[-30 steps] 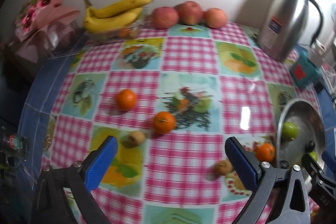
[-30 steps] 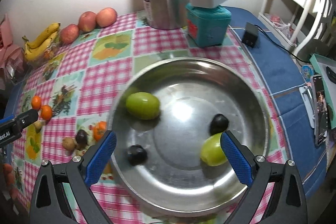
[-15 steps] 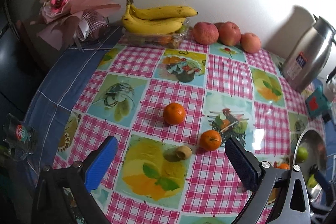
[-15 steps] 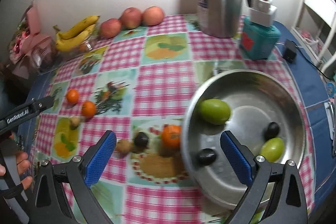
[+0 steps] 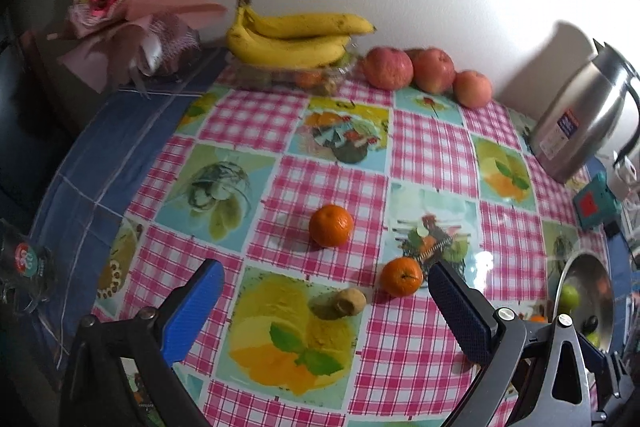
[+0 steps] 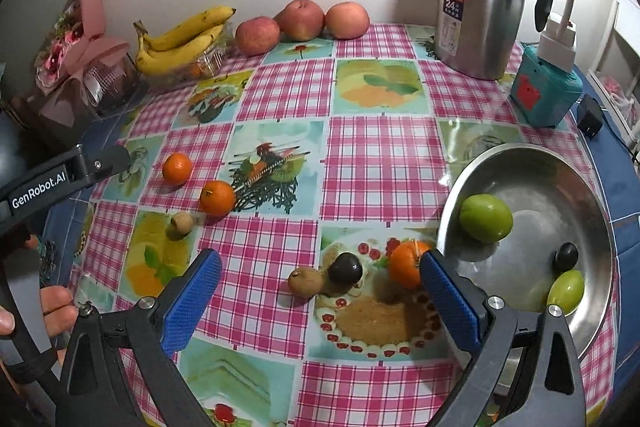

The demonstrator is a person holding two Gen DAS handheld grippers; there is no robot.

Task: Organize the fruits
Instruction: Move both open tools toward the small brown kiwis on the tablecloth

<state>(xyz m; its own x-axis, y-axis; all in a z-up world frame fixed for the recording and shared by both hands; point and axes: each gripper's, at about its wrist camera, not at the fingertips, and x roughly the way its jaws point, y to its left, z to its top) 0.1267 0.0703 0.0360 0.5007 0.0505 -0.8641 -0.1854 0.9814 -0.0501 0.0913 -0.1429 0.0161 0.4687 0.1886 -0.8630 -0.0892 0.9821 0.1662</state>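
Both our claws are spread wide, nothing in them: left gripper (image 5: 324, 307) over a small brown fruit (image 5: 349, 303) mid-table, right gripper (image 6: 320, 297) near the steel bowl (image 6: 516, 163) at the table's right edge. Bowl's got two green fruits (image 6: 485, 217) and one dark one (image 6: 566, 255); an orange (image 6: 405, 263) sits just outside.

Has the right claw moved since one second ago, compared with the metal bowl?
Yes. The right claw has shifted left, off the metal bowl, and now hangs open over the tablecloth beside it.
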